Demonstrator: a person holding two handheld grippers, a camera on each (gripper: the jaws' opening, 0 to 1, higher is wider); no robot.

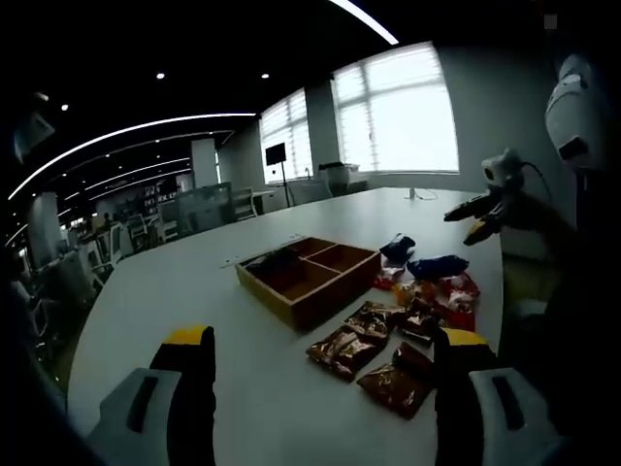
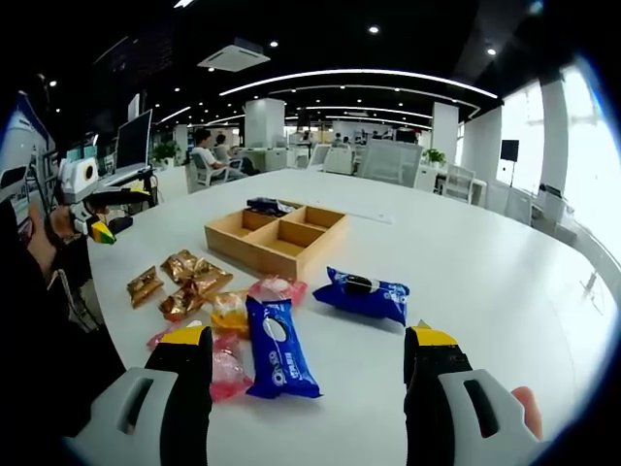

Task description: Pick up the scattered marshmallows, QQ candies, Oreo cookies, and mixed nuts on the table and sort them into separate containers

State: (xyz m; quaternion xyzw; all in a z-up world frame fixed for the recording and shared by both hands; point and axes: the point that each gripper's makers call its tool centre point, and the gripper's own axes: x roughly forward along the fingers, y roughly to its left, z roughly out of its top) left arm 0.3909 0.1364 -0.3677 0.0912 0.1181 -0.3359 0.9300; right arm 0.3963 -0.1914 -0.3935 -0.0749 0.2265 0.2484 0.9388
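1. My left gripper (image 1: 320,349) hung released above the table (image 1: 194,282), jaws spread wide w/ nothing between them.
2. My right gripper (image 2: 306,354) was likewise released, jaws apart over the near table edge.
3. Wooden divided tray (image 2: 277,236) sat mid-table; a dark packet lay in its far-left compartment, other compartments looked bare.
4. Two blue Oreo packs (image 2: 277,354) lay just ahead of the right gripper, one lengthwise, one crosswise to its right.
5. Pink candy packets (image 2: 228,369) sat touching the nearer Oreo pack's left side.
6. Gold-brown nut packets (image 2: 184,282) clustered left of the tray; in left gripper view they lay nearest, btwn the jaws.
7. Marshmallows: couldn't tell which packets.
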